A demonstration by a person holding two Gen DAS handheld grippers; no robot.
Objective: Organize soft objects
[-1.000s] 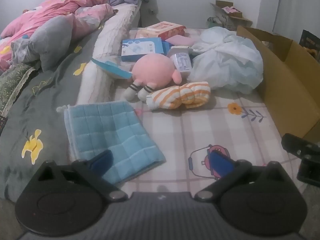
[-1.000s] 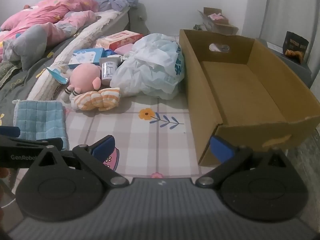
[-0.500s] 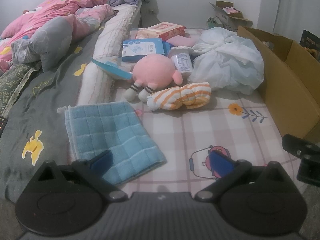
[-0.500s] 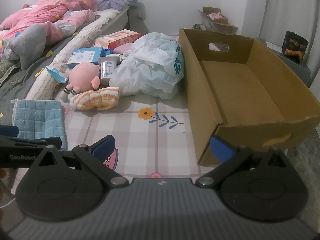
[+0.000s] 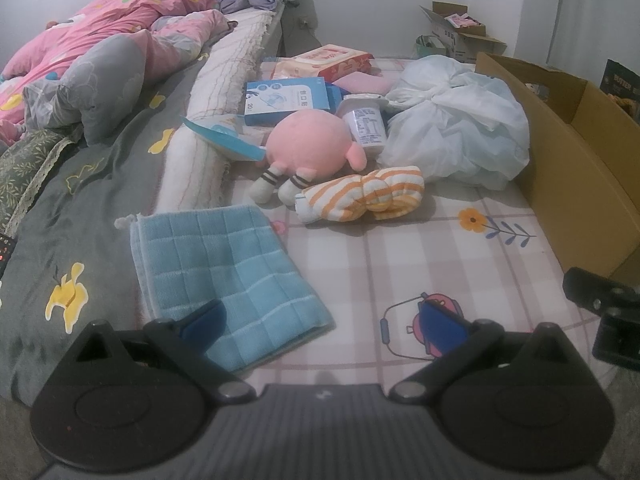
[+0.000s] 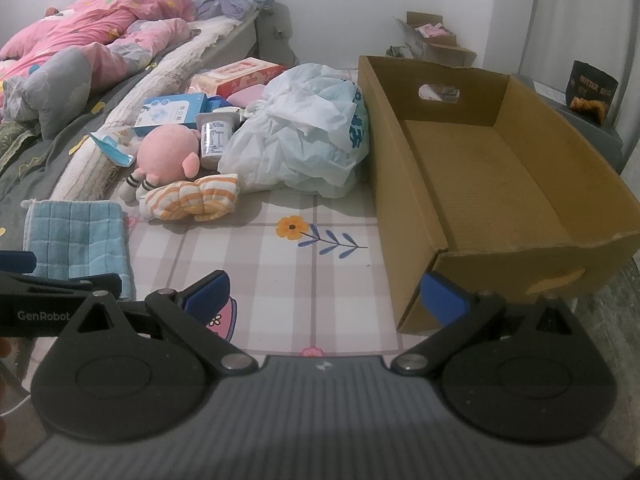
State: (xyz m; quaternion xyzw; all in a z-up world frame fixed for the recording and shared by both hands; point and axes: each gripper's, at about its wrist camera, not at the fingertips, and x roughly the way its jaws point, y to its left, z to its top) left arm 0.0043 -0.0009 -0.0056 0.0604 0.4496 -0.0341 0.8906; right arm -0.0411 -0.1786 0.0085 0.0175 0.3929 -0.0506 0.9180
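Note:
A folded blue towel (image 5: 224, 272) lies on the bed just ahead of my left gripper (image 5: 320, 320), which is open and empty above the towel's near edge. Behind it lie a rolled orange-striped cloth (image 5: 364, 198) and a pink plush toy (image 5: 308, 148). In the right wrist view the towel (image 6: 76, 236), striped cloth (image 6: 192, 202) and plush (image 6: 168, 156) sit at the left. My right gripper (image 6: 324, 296) is open and empty, near the front corner of an empty cardboard box (image 6: 492, 176).
A white plastic bag (image 6: 304, 148) lies against the box's left wall. Paper boxes (image 5: 288, 98), a white bottle (image 5: 366, 124) and a pink packet (image 5: 324, 60) lie behind the plush. A pink quilt and grey pillow (image 5: 104, 76) lie at the far left.
Both grippers have drifted only slightly; the scene looks nearly the same. Nothing was taken hold of or moved.

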